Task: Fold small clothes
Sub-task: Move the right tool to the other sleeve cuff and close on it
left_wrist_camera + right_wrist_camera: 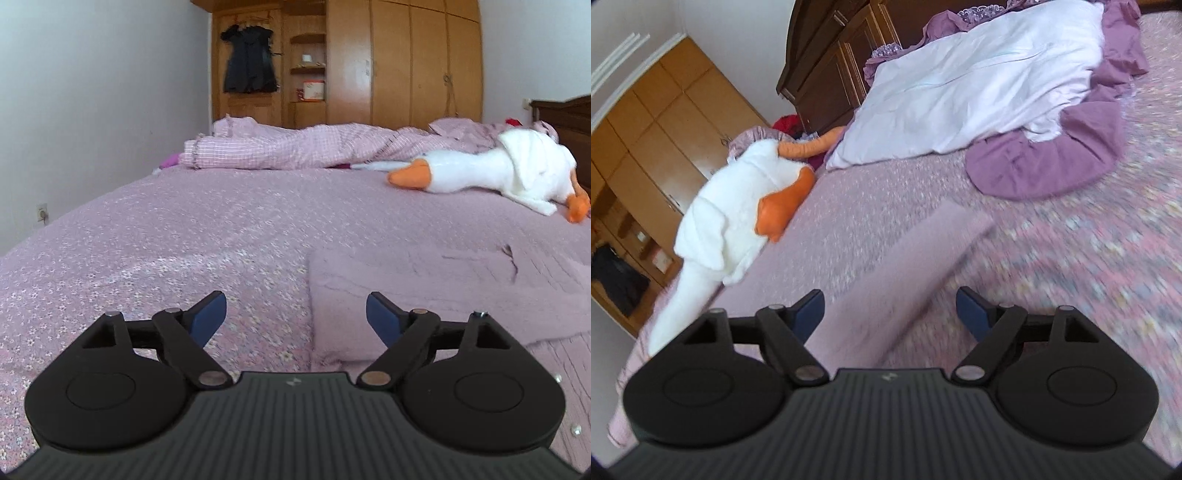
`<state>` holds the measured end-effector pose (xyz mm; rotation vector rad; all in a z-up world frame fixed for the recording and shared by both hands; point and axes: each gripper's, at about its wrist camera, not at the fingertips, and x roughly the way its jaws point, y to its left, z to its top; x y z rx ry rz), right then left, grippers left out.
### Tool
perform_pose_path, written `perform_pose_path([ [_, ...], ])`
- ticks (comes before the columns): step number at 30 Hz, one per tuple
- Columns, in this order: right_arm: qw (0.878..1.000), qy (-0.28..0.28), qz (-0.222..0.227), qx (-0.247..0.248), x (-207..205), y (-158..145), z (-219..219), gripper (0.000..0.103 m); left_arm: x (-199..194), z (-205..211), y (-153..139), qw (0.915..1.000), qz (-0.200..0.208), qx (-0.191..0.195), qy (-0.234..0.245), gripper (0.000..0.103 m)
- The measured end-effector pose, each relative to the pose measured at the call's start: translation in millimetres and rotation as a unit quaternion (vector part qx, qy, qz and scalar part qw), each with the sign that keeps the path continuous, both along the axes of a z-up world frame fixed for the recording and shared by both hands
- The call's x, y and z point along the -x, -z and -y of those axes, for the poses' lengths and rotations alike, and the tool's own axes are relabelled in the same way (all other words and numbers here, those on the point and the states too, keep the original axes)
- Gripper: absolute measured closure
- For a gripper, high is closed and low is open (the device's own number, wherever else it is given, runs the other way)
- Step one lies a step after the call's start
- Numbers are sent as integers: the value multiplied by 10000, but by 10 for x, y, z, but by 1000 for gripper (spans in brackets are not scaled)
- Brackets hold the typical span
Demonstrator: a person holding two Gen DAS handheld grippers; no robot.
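You are holding both grippers spread and empty: the left gripper [295, 317] is hovering over the pink garment [424, 291], which is lying flat on the bedspread [184, 240] at 1 o'clock; the right gripper [890, 314] is facing it at 12. Next, likely, is pinching 1 edge.

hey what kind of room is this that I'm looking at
Most likely a home bedroom. A large bed with a pink floral cover fills both views, a tall wooden wardrobe stands against the far wall, and a white pillow lies by the dark headboard.
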<state>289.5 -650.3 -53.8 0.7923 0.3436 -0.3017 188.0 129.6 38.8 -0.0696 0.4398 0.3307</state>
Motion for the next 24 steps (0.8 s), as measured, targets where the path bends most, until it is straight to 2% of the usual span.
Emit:
perform_pose_path([
  [7,9988,-23,462,137,-223,70,194,23,-25,-76,47,9996,-68,147,-220,15],
  [15,9982,108,577,126,-319,60,258,25,-55,47,112,9996,-206,-182,-45,15],
  [17,9978,180,628,60,-277,73,270,31,-49,52,117,9997,-195,-156,-49,15],
  [24,9956,691,550,-310,-172,160,387,76,-62,61,144,9996,-250,-147,-33,15],
])
